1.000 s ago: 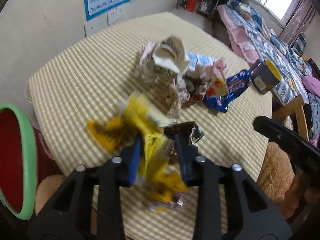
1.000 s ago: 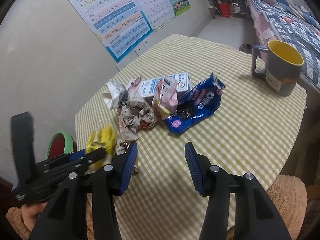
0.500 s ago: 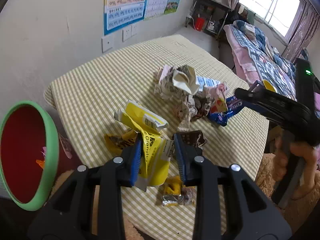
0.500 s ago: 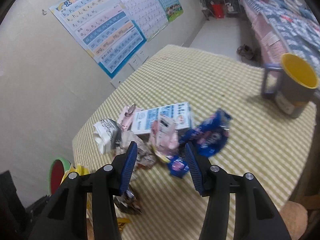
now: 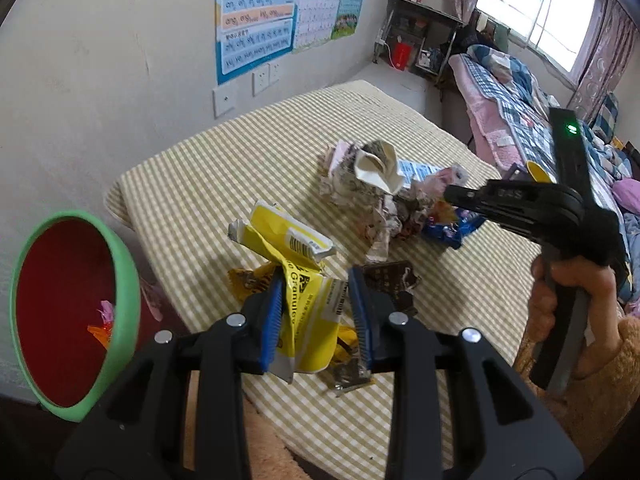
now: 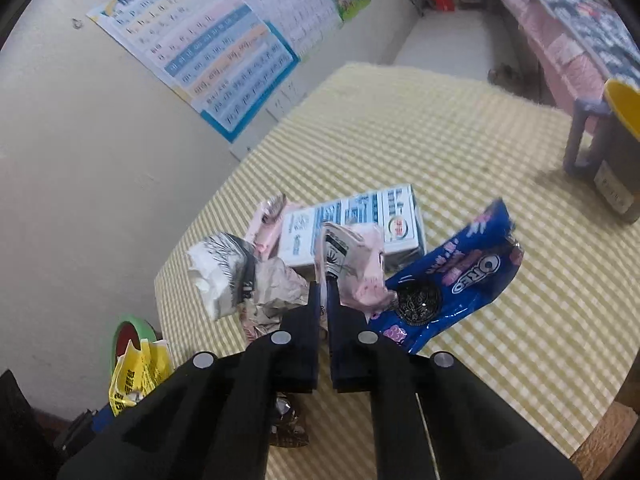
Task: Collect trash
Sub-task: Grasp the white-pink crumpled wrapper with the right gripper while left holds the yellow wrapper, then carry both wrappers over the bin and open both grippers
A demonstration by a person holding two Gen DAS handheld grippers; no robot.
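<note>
Left claw [image 5: 316, 320]: clamped on yellow granule packet [image 5: 308, 304]; carry over green-rimmed bin [image 5: 120, 264], then release. Right claw [image 6: 324, 296]: pinching pink wrapper [image 6: 360, 268]; lift clear.

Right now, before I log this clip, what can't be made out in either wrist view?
- Right gripper, right wrist view: jaws shut at the crumpled pink wrapper; whether they pinch it is unclear.
- Grey mug with yellow inside: cut by the right edge; in the left wrist view the right gripper hides most of it.
- Green-rimmed red bin: its bottom is out of sight, contents partly seen.
- Wall poster text: blurred.
</note>
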